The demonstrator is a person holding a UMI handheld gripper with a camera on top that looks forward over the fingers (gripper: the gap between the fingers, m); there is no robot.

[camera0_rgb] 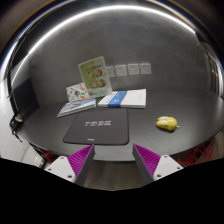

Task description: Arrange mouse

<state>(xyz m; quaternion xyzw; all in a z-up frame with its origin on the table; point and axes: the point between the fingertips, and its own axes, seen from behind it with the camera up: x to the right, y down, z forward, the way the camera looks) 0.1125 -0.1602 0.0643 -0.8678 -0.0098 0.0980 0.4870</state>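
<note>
Beyond the fingers, at about two o'clock from the gap between them, the yellow mouse sits on the grey surface, well apart from the dark mouse pad that lies straight ahead at twelve o'clock. The gripper holds nothing; its fingers stand wide, purple pads facing each other across bare surface. Since the mouse lies off to one side, the main risk is a skewed approach: coming in without turning toward two o'clock would likely let one finger strike the rounded shell and push it farther off instead of straddling it. The shell looks smooth and domed, so closing too high on it could squeeze it out forward. No cable can be made out; a hidden one might drag during the carry. At eleven o'clock past the pad lie a booklet, a blue-and-white booklet beside it, and a printed sheet standing behind. Overshooting the pad could nudge these. Setting the mouse on the pad's raised edge would probably leave it tilted.
</note>
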